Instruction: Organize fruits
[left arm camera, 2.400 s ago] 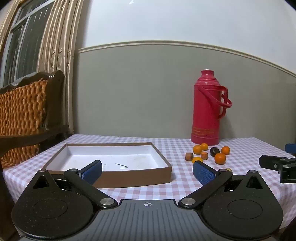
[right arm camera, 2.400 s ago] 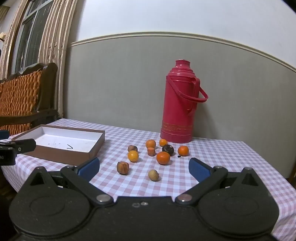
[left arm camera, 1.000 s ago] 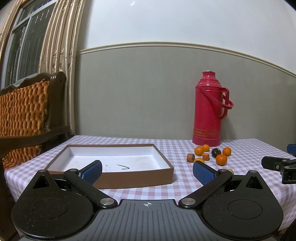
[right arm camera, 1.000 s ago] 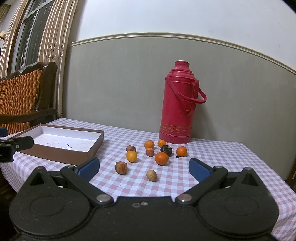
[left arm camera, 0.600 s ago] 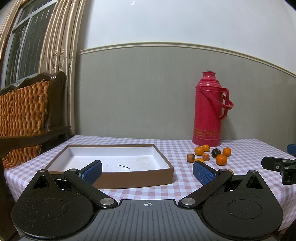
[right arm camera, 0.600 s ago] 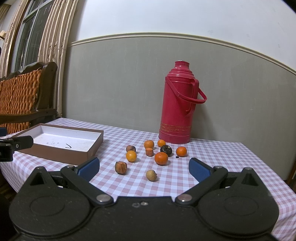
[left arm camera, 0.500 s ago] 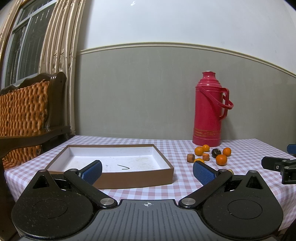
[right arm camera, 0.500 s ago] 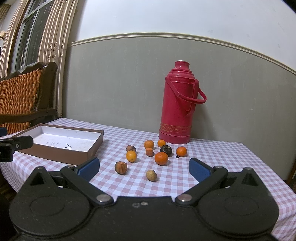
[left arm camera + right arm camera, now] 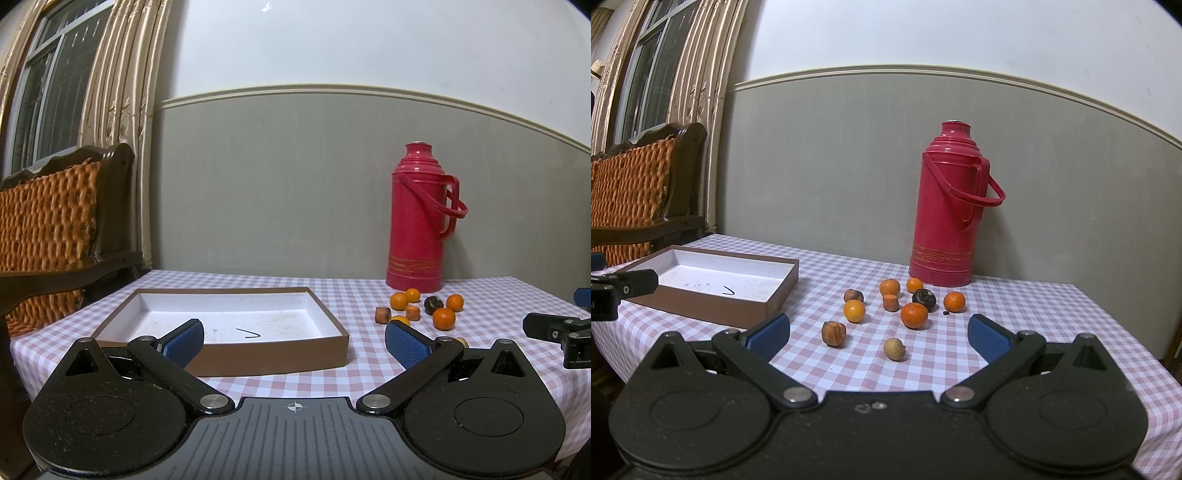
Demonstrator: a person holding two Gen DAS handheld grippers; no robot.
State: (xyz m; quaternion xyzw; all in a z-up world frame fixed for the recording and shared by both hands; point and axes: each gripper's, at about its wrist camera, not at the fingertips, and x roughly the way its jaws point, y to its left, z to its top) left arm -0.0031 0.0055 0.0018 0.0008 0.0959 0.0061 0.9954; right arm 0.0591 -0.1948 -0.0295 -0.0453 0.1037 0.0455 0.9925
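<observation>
Nothing much has shifted in the last couple of seconds; both views have only drifted slightly. Left gripper (image 9: 293, 339) and right gripper (image 9: 879, 332) hover with jaws wide apart, empty. Small orange and brown fruits (image 9: 914, 315) lie loose on the pink checked surface (image 9: 1034, 314), well apart from the shallow brown cardboard box (image 9: 236, 354). I'd worry a round one rolls off if nudged, or the tall red thermos (image 9: 947, 210) gets knocked.
</observation>
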